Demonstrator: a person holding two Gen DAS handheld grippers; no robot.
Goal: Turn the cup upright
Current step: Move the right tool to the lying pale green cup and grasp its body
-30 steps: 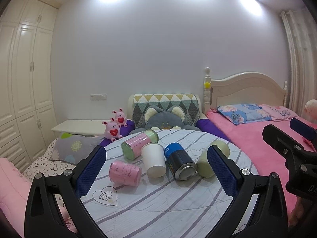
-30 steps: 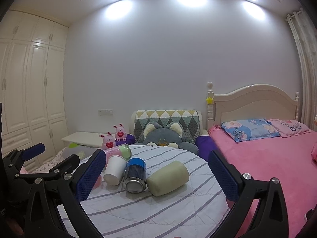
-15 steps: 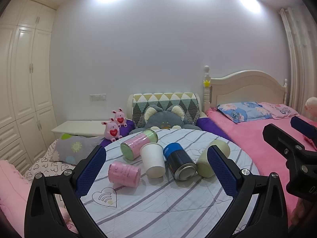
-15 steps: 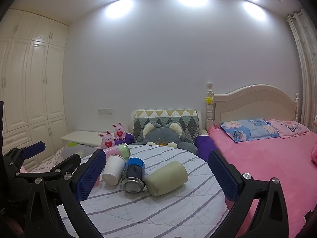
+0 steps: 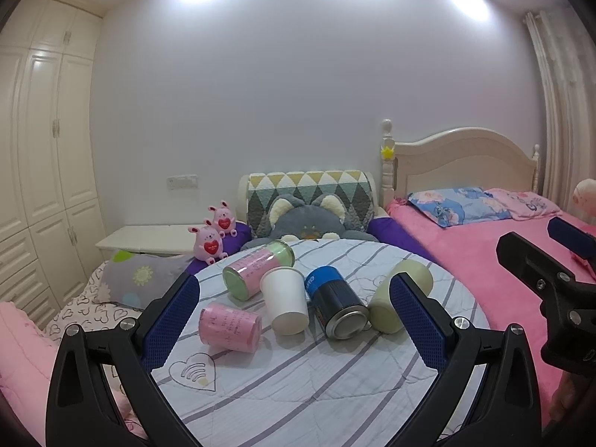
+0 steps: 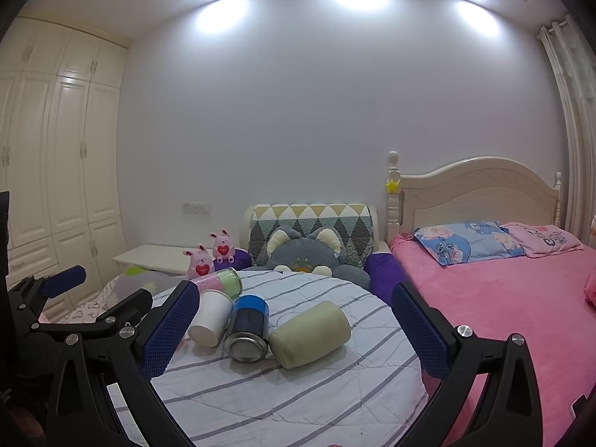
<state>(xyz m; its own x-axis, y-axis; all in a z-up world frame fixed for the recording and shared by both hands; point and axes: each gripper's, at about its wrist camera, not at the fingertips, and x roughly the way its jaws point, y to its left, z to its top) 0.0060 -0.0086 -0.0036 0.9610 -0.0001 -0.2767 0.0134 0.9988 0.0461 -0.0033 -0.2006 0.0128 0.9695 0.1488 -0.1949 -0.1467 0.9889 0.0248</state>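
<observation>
Round bench (image 5: pixel 335 391) under striped grey quilted cloth, bearing five cups on their sides: white paper cup (image 5: pixel 285 304), small pink cylinder cup (image 5: pixel 229 326), pink-and-green cup (image 5: pixel 257 270), blue-and-black metal can (image 5: pixel 337 307), pale green cup (image 5: pixel 400 300). Left gripper (image 5: pixel 294 327) and right gripper (image 6: pixel 294 333): fingers spread wide, empty, short of the cups. Step: approach. Next move likely needs one cup chosen, straddled, gripped.

Table (image 5: pixel 298 383) cloth pale grey-white with lilac stripes and a stitched heart. White paper cup (image 5: pixel 285 305); pink cup (image 5: pixel 229 329); pink-and-green cup (image 5: pixel 259 270); blue-and-black can (image 5: pixel 337 305); cream cup (image 5: pixel 400 300). Left tongs (image 5: pixel 294 326) and right tongs (image 6: pixel 294 331) black, blue pads. Bed (image 6: pixel 503 298) pink; cushion (image 5: pixel 309 195) in yellow, teal, grey triangles.
</observation>
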